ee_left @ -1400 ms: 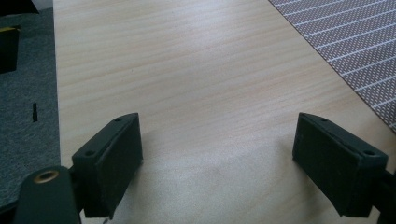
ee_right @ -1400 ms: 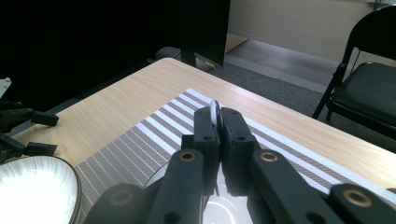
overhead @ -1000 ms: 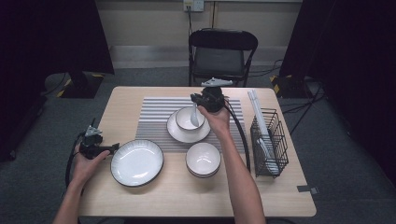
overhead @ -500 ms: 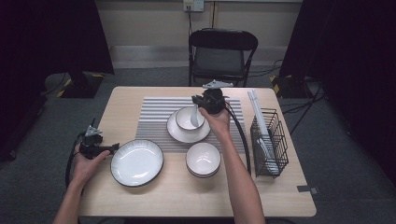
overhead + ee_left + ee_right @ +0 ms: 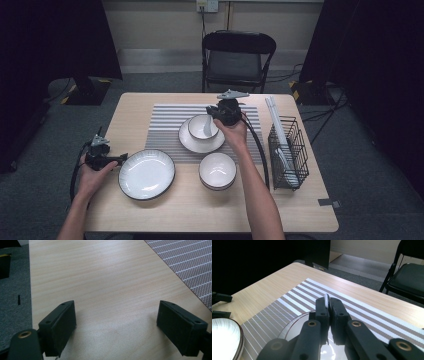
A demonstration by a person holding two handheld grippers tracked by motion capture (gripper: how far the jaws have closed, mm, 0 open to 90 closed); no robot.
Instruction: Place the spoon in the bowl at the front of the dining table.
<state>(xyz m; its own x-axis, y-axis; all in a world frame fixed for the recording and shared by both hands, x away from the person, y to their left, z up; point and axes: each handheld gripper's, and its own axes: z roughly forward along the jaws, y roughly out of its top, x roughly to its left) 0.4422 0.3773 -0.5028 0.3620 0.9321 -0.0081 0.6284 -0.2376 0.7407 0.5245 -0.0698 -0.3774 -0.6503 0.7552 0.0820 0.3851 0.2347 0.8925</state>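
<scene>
I am resting my left tongs [image 5: 117, 322] wide open and empty on the tabletop [image 5: 100, 277]. Farther off, my right tongs [image 5: 329, 305] are gripping a white spoon [image 5: 208, 127] shut-tight, its handle up, scoop down in the small bowl [image 5: 199, 123] on the saucer [image 5: 192, 143]; releasing it is left.

The left hand [image 5: 92, 172] rests low at the near left, its forearm coming in from the bottom edge and angling slightly outward. It holds the left tongs [image 5: 117, 322] level, pointing toward the middle, jaws spread wide with nothing between them. The right arm reaches farther forward, forearm long and nearly straight, wrist bent a little inward. The right hand [image 5: 235, 134] grips the right tongs [image 5: 328, 305] from below, the body tipped toward the left, jaws pressed together on a thin white handle.
</scene>
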